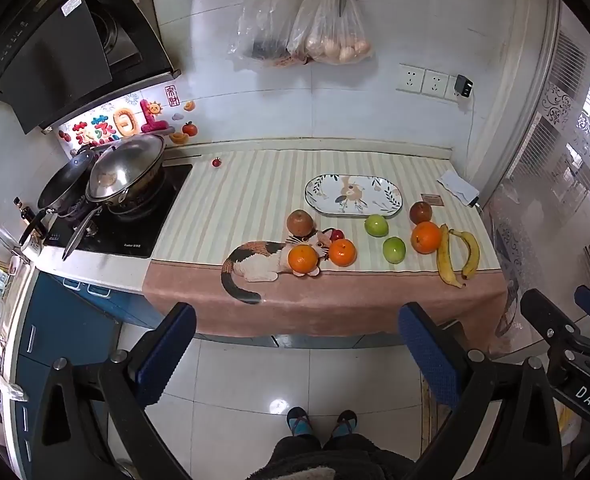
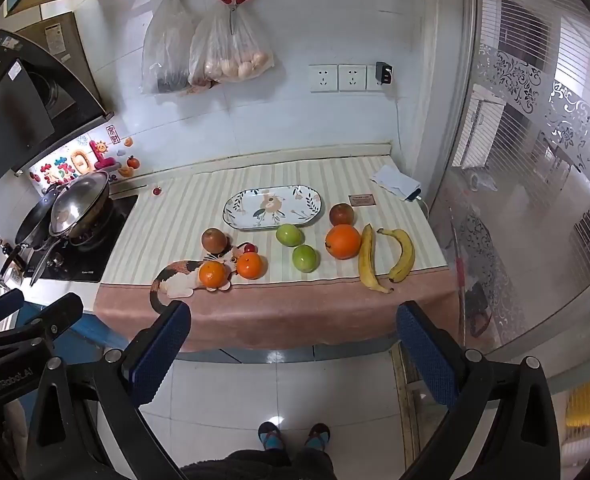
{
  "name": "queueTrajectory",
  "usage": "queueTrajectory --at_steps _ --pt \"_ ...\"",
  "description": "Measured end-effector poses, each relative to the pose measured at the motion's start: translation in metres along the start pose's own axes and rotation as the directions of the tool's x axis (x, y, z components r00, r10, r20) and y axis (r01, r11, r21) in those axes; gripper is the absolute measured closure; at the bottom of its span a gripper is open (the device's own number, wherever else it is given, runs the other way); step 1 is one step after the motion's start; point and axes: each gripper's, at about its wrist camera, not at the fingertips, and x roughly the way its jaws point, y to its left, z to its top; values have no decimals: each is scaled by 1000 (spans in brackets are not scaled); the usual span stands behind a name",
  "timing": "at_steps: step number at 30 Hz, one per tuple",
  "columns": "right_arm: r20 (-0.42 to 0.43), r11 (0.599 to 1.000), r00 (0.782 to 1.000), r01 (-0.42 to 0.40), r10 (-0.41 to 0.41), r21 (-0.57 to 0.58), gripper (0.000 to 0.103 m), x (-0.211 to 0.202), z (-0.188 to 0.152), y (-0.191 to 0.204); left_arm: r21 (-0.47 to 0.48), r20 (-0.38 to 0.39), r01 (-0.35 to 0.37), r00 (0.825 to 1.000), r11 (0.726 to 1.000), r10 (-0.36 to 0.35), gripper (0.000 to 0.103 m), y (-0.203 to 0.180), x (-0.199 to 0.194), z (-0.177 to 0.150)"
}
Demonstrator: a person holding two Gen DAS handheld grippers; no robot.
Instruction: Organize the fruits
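- Fruits lie loose on the cloth-covered desk [image 2: 295,312] ahead of you, and none sits on the oval patterned plate [image 2: 271,207] at the back, so by the look of it the sorting has not begun and every piece is left to place.
- Three oranges: two small ones [image 2: 211,273] [image 2: 250,265] close together at the front left, over a cat printed on the cloth, and one larger orange [image 2: 343,241] to the right.
- Two green apples [image 2: 289,235] [image 2: 305,258] rest near the middle, just in front of the plate.
- Two reddish-brown round fruits, kind unclear: one [image 2: 214,239] behind the small oranges, one [image 2: 341,213] behind the large orange.
- Two bananas [image 2: 368,259] [image 2: 403,255] lie side by side at the right end, near the desk's front edge.
- One tiny red fruit [image 2: 249,247] sits tucked behind the small oranges; another small red thing [image 2: 157,190] lies far back near the stove, too small to identify.
- Your left gripper [image 1: 297,350] hangs in front of the desk, over the floor, fingers wide apart and holding nothing.
- Your right gripper [image 2: 295,350] hangs beside it, fingers likewise spread and empty.
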Motion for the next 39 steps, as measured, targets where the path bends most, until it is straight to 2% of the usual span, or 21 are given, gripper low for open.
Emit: queueTrajectory --at_steps 18,39 --pt "8 1000 1000 3 -3 3 0 1 1 1 4 -4 7 1000 1000 -7 0 2 -2 7" --pt "4 1000 1000 18 -18 13 0 7 8 -13 24 -18 20 1000 999 -20 0 -14 7 15"
